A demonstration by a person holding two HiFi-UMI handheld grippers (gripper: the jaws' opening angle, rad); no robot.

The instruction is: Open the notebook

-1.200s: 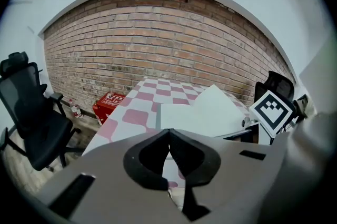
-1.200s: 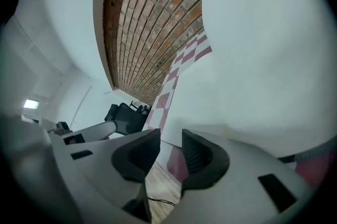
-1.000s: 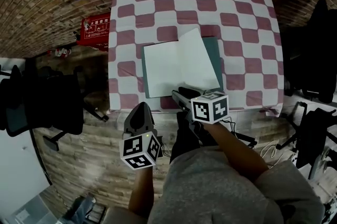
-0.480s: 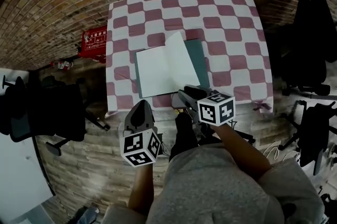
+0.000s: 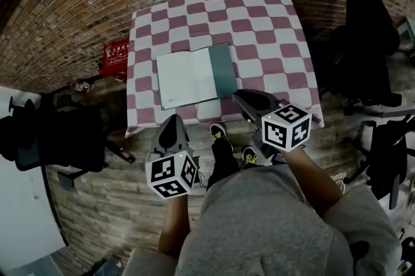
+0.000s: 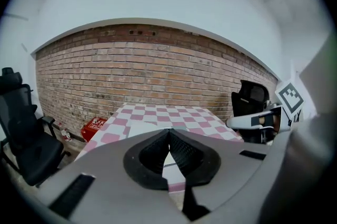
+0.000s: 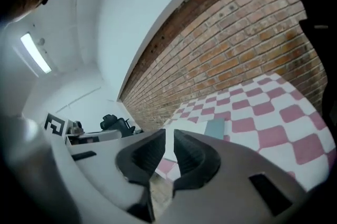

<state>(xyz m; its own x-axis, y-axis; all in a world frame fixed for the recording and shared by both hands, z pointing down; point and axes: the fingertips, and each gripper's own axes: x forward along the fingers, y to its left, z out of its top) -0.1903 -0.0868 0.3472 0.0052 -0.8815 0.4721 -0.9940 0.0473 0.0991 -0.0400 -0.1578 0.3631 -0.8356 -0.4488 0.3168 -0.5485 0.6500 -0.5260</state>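
Left gripper [image 6: 169, 133] jaws touching, left gripper view only; notebook [image 5: 187, 78] open.

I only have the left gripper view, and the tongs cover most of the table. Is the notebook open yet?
Observer: Yes. From the head view the notebook lies open, white pages up, on the checkered table.
Operator: Is the right gripper holding anything?
Observer: No. Its own view shows its tongs have just been closing, a narrow gap left, nothing between.
Operator: Where is it?
Observer: Head view: by the table's near edge, apart from the notebook.
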